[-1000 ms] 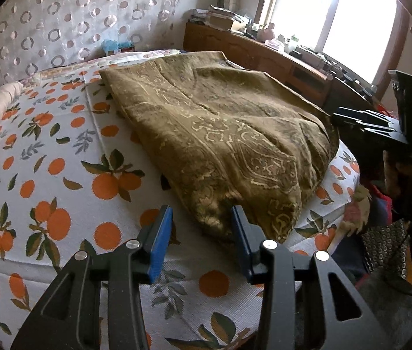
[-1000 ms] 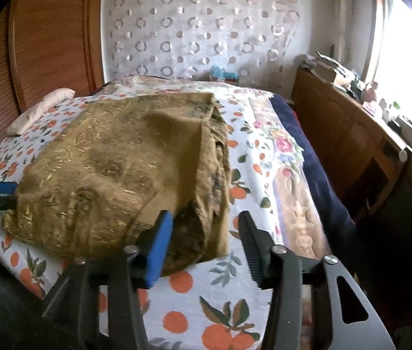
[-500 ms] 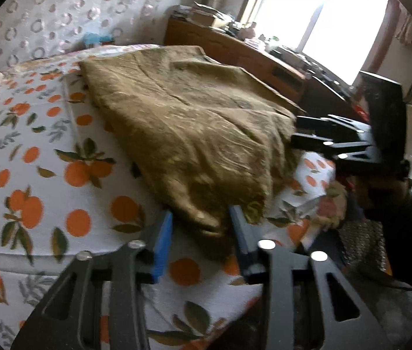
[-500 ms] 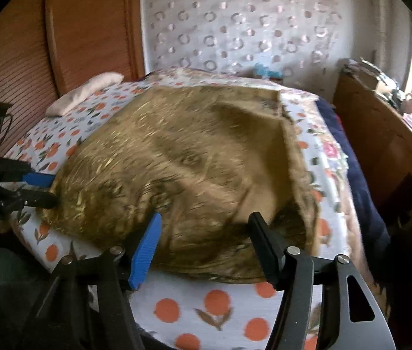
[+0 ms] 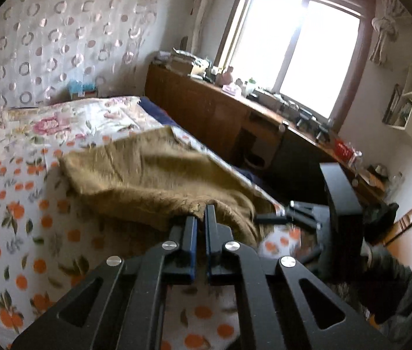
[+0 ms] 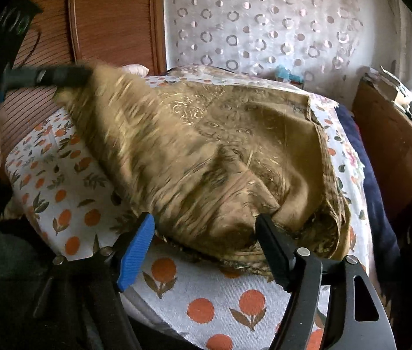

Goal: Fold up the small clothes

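An olive-gold patterned cloth (image 6: pixel 206 145) lies bunched on the bed. In the left wrist view my left gripper (image 5: pixel 201 213) is shut on a corner of the cloth (image 5: pixel 153 175) and holds it raised off the sheet. The right wrist view shows the same left gripper (image 6: pixel 69 75) at the upper left, with the cloth hanging from it in a blur. My right gripper (image 6: pixel 204 221) is at the near edge of the bed and its jaws are opening. The cloth's near fold sits between them, unpressed. This right gripper (image 5: pixel 273 214) also shows at the right of the left wrist view.
The bed sheet (image 6: pixel 220 306) has an orange fruit print. A wooden headboard (image 6: pixel 112 23) stands at the left and a pillow (image 6: pixel 136 68) lies below it. A dark blue blanket (image 6: pixel 375 204) runs along the bed's right side. A cluttered wooden sideboard (image 5: pixel 206 108) stands under the window.
My left gripper closed on the cloth's corner and lifted it up off the bed. My right gripper's jaws spread wider around the near fold.
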A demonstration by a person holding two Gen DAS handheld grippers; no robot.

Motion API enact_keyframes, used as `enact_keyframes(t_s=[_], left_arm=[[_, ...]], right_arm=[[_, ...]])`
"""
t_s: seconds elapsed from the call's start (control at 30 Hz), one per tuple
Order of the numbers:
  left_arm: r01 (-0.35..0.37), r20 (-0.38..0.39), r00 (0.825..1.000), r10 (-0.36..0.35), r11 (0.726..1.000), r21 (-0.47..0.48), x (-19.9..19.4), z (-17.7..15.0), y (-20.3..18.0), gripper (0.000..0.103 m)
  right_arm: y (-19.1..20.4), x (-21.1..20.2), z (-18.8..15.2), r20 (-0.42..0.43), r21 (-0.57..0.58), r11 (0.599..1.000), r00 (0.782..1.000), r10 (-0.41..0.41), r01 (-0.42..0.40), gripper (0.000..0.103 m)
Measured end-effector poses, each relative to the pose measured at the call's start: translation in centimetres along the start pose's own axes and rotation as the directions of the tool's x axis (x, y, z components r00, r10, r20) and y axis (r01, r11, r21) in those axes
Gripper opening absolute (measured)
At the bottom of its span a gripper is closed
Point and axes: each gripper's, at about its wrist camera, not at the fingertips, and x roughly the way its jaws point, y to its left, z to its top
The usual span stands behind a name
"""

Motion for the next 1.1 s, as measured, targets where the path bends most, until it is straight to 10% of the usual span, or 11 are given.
enact_keyframes(t_s=[0.5, 0.7, 1.1], left_arm=[[-0.06, 0.052, 0.997, 0.064, 0.996, -0.073, 0.1, 1.5, 3.4, 0.004], [-0.098, 0.049, 0.994, 0.102, 0.992, -0.079, 0.6, 2.1, 5.1, 0.005], [-0.216, 0.017, 0.976, 0.218, 0.972, -0.088, 3.5, 6.0, 9.8, 0.005]], right_arm=[[-3.3, 1.7, 0.8, 0.003, 0.018, 0.99, 0.99, -0.143, 0.143, 0.075], [-3.9, 2.1, 3.6, 0.043, -0.031, 0.994, 0.994, -0.1, 0.101, 0.025], [-6.4, 4.7, 10.0, 0.138, -0.071, 0.996, 0.99, -0.041, 0.051, 0.011]])
